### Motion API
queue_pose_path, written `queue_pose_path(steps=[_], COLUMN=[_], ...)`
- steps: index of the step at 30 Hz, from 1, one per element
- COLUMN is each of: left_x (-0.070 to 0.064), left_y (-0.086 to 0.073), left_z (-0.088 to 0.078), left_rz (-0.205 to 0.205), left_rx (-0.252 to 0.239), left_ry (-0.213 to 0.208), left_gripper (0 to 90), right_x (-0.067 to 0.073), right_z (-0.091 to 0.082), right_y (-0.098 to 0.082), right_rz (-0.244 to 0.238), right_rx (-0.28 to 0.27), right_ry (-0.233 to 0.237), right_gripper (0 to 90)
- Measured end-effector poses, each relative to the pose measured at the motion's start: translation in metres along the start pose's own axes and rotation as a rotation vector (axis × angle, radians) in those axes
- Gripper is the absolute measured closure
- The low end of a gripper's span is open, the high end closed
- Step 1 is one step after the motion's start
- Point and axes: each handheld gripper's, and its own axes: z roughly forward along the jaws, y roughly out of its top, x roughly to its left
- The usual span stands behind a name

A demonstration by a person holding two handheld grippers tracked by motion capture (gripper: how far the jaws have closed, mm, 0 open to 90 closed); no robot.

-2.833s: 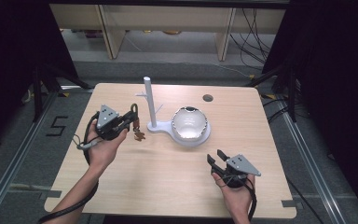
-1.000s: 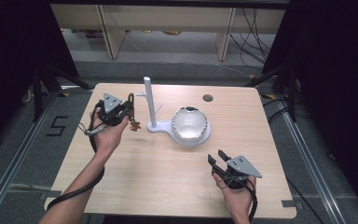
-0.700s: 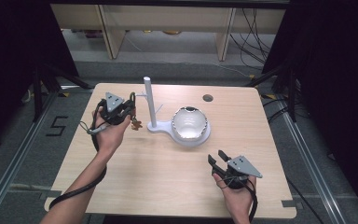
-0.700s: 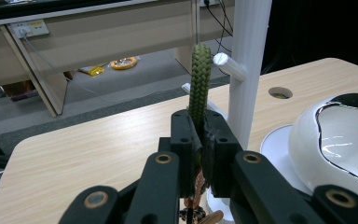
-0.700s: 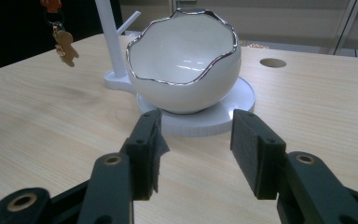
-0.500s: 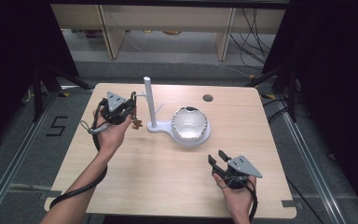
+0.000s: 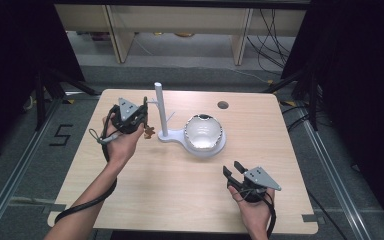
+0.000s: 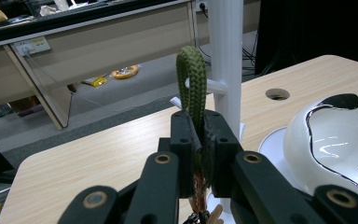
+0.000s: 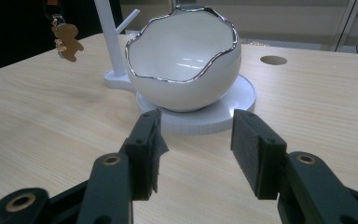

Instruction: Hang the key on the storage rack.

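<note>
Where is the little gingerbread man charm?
In the high view the charm dangles below the left gripper, left of the white stand's post.

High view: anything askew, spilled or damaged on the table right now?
Nothing stands out. The white stand is upright beside the egg-shaped bowl, whose jagged rim looks like its design. The left gripper is clamped on the green cord loop at the stand's peg; the right gripper rests open.
</note>
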Motion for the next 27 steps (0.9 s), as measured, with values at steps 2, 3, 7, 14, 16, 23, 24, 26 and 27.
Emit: queue_pose_path(steps=[2, 3, 7, 14, 16, 23, 24, 26, 27], left_x=[-0.001, -0.002, -0.004, -0.008, -0.008, -0.01, -0.01, -0.011, -0.011], left_y=[0.0, -0.001, -0.001, 0.0, 0.0, -0.002, -0.002, -0.003, -0.003], left_z=[0.001, 0.002, 0.003, 0.007, 0.008, 0.011, 0.012, 0.013, 0.013], left_rz=[0.003, 0.004, 0.016, 0.029, 0.033, 0.033, 0.035, 0.036, 0.04], left_rx=[0.001, 0.003, 0.008, 0.016, 0.019, 0.025, 0.023, 0.025, 0.025], left_ry=[-0.003, -0.003, -0.008, -0.016, -0.018, -0.018, -0.02, -0.019, -0.019], left_gripper=[82.8, 82.9, 82.9, 82.9, 83.0, 83.1, 83.1, 83.1, 83.1], right_x=[0.0, 0.0, 0.0, 0.0, -0.001, 0.0, 0.0, 0.0, 0.0], right_z=[0.0, 0.0, 0.0, 0.0, -0.001, 0.0, 0.0, 0.0, 0.0], right_y=[0.0, 0.0, 0.0, 0.0, 0.0, 0.0, 0.0, 0.0, 0.0], right_rz=[0.001, 0.001, 0.003, 0.005, -0.017, 0.005, 0.007, -0.004, -0.003], right_rx=[0.001, 0.001, 0.003, 0.0, 0.0, 0.007, 0.01, 0.005, 0.008], right_ry=[0.0, -0.001, 0.001, 0.002, -0.006, 0.005, 0.006, 0.001, -0.001], right_gripper=[53.6, 53.6, 53.6, 53.5, 53.5, 53.3, 53.3, 53.3, 53.2])
